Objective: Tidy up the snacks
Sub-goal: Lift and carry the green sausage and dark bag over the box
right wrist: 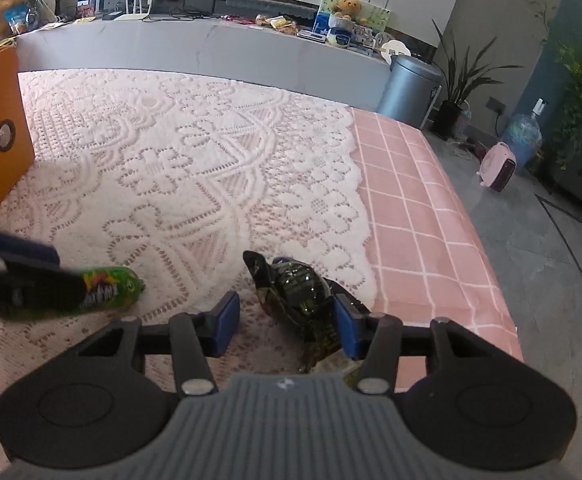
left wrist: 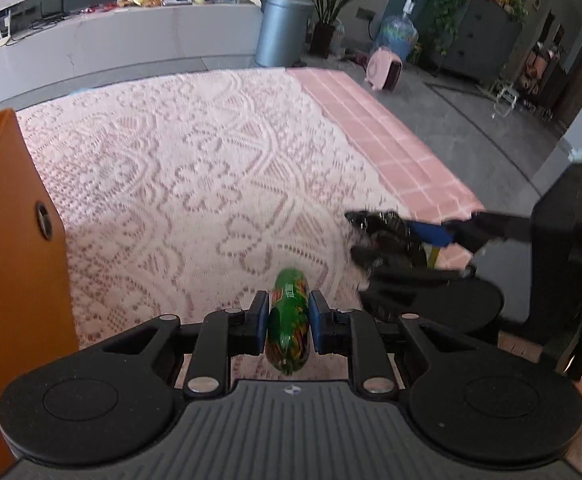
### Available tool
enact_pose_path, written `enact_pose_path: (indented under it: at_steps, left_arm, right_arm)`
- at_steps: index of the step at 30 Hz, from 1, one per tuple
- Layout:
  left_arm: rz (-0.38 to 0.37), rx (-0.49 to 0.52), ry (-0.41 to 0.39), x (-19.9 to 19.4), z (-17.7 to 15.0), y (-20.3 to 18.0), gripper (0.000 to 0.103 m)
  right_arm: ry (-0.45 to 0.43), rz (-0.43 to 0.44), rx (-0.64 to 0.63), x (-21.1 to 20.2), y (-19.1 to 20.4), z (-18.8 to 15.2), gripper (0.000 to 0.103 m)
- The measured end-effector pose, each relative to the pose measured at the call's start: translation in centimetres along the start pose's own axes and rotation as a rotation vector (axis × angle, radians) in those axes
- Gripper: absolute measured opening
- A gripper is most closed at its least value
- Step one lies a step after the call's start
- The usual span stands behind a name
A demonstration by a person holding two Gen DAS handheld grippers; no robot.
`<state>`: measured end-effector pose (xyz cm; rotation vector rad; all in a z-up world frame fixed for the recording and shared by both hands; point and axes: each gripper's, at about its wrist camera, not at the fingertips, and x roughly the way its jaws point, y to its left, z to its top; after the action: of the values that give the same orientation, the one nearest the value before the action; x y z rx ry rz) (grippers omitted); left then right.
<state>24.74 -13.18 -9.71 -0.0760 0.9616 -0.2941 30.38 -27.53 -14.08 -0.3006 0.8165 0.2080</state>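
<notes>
Two snacks are shown above a surface [right wrist: 219,152] covered with a lace cloth [left wrist: 195,184] over a pink checked cloth [right wrist: 419,216]. A green snack pack [left wrist: 289,320] is pinched between the jaws of the left gripper [left wrist: 289,322], both blue pads lying against its sides; it is held just above the lace, whether touching it cannot be told. A dark snack packet [right wrist: 299,296] lies between the spread jaws of the right gripper [right wrist: 287,322]: the right-hand pad rests against it, while the left-hand pad stands clear, so the packet is judged not to be gripped. An orange box [left wrist: 15,240] stands at the left edge of the surface, near the green pack but apart from it. The step in hand is judged to be the carrying of both snacks toward the box. For the next move, the right jaws would need to be closed squarely on the dark packet, and the green pack would need to be lifted over the orange wall before release.
</notes>
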Motion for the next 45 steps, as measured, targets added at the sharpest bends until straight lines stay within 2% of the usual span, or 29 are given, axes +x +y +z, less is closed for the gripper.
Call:
enact_pose_path:
  at_steps: [1,2,4,8,11,14,17,19,23,28,32,35,38,45]
  left_arm:
    - [0.004,0.007,0.016,0.3,-0.1,-0.1,0.023]
    - [0.006,0.013,0.038,0.6,-0.3,-0.2,0.023]
    - [0.006,0.023,0.064,1.2,-0.6,-0.2,0.023]
    - [0.009,0.04,0.063,1.1,-0.7,-0.6,0.026]
    - [0.016,0.055,0.109,1.9,-0.5,-0.9,0.03]
    - [0.039,0.088,0.095,2.2,-0.5,-1.4,0.034]
    - [0.046,0.105,0.09,2.5,-0.5,-1.7,0.034]
    - [0.056,0.134,0.09,2.4,-0.6,-2.0,0.025]
    - [0.058,0.122,0.094,2.2,-0.6,-1.9,0.024]
    - [0.044,0.077,0.037,0.0,-0.3,-1.4,0.024]
    - [0.023,0.048,-0.052,-4.1,0.3,-1.2,0.024]
    - [0.017,0.034,-0.119,-7.3,0.6,-0.8,0.024]
    - [0.025,0.006,-0.169,-10.0,1.0,0.1,0.024]
    - [0.115,-0.022,-0.215,-14.2,1.1,2.8,0.024]
  right_arm:
    - [-0.002,0.001,0.006,0.0,-0.1,0.0,0.038]
    - [-0.003,-0.004,0.011,0.0,-0.1,0.0,0.036]
    - [0.0,0.001,0.026,-0.1,-0.4,0.0,0.036]
    - [0.003,-0.007,0.03,-0.4,-0.4,-0.1,0.035]
    - [-0.007,-0.022,0.047,-0.9,-0.5,-0.1,0.035]
    - [-0.026,-0.03,0.082,-1.5,-1.1,-0.2,0.035]
    - [-0.033,-0.034,0.101,-1.7,-1.4,-0.2,0.035]
    - [-0.042,-0.036,0.104,-1.9,-1.4,-0.2,0.035]
    - [-0.08,-0.041,0.108,-2.7,-1.3,-0.1,0.035]
    - [-0.164,-0.049,0.125,-4.6,-1.5,0.0,0.035]
    - [-0.273,-0.063,0.115,-6.5,-1.3,0.4,0.035]
    - [-0.321,-0.063,0.108,-7.6,-1.0,1.3,0.035]
    - [-0.343,-0.028,0.102,-9.0,-0.1,2.4,0.035]
    - [-0.394,0.093,0.061,-13.6,4.4,5.1,0.035]
